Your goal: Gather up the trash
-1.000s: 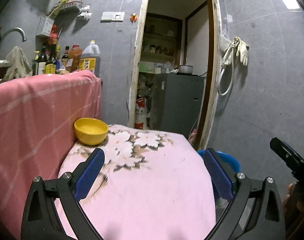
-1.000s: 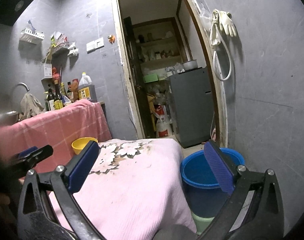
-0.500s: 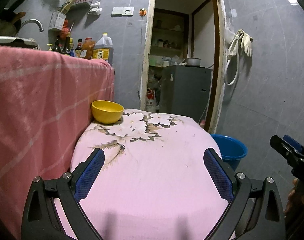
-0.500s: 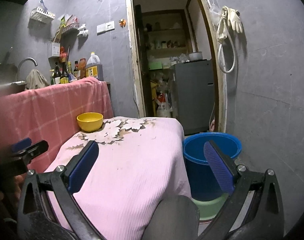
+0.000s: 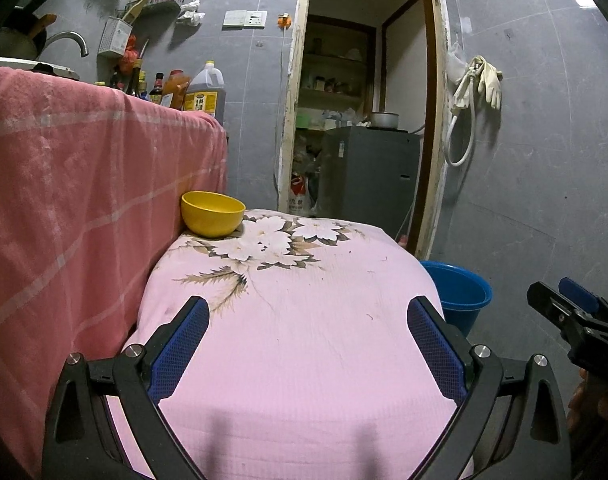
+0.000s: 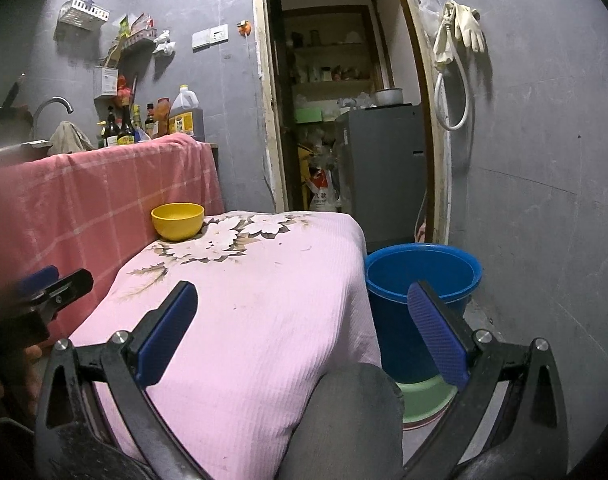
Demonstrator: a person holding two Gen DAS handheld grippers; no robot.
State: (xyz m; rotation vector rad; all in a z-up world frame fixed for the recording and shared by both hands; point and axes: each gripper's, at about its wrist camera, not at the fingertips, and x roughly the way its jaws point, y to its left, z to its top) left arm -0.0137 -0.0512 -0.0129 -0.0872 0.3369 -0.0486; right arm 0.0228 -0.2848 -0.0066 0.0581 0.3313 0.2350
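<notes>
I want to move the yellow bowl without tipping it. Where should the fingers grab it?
Pinch the yellow bowl's near rim from above, one finger inside, one outside. It sits upright and open, its far side against the pink checked cloth, so the front is free.

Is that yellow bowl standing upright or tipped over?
Upright. The yellow bowl sits on its base on the pink cloth, rim facing up; its contents cannot be seen.

Yellow bowl (image 5: 213, 219); pink cloth (image 5: 304, 340) with white flowers; red checked cloth (image 5: 72, 184); blue bucket (image 6: 420, 280); grey tiled wall (image 5: 544, 140).
</notes>
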